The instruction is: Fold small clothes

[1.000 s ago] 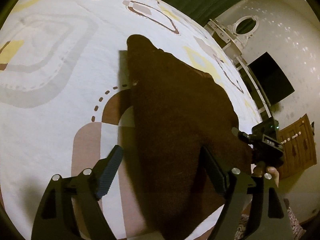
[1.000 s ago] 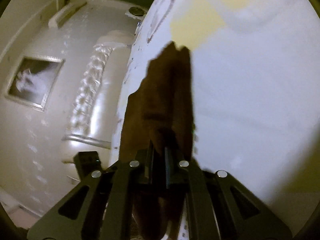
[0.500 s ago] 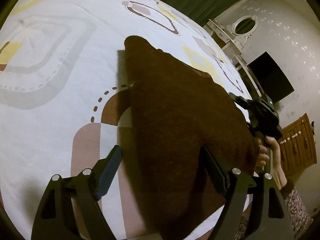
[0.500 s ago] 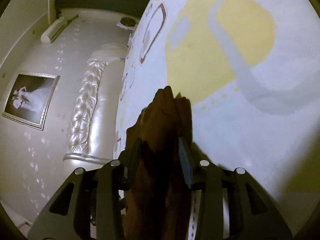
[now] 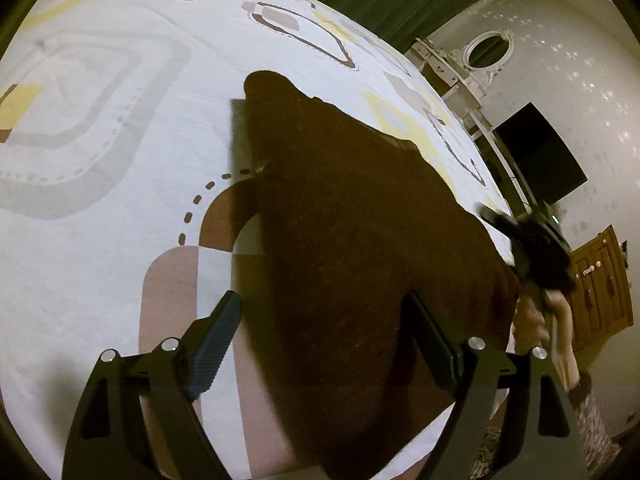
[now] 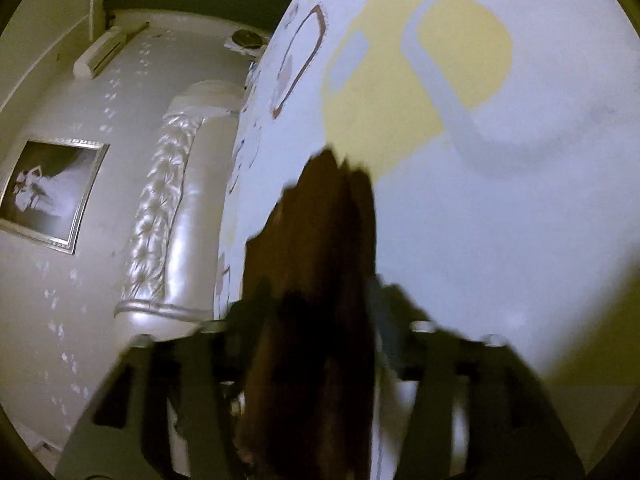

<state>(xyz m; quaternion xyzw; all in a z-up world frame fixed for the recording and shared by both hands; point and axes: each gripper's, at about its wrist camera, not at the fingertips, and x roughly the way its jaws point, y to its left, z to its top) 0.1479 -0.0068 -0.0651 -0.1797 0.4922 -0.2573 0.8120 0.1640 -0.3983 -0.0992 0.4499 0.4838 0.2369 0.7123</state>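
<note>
A dark brown garment [image 5: 360,240] lies spread on the patterned bedsheet [image 5: 100,160]. My left gripper [image 5: 324,340] is open, its jaws wide apart astride the garment's near left part, holding nothing. In the right wrist view the same garment [image 6: 320,280] runs edge-on between the jaws of my right gripper [image 6: 320,320], which stand open around it; this view is blurred. The right gripper also shows in the left wrist view [image 5: 532,248], at the garment's right edge with the person's hand under it.
The bed's edge runs along the right, with a white vanity and round mirror [image 5: 486,50], a dark screen [image 5: 540,152] and a wooden cabinet [image 5: 600,280] beyond. A padded white headboard [image 6: 168,208] and a framed picture [image 6: 48,196] show in the right wrist view.
My right gripper opened and let go of the garment's edge, then moved along the right side. The garment settled flatter. My left gripper stayed open and almost still.
</note>
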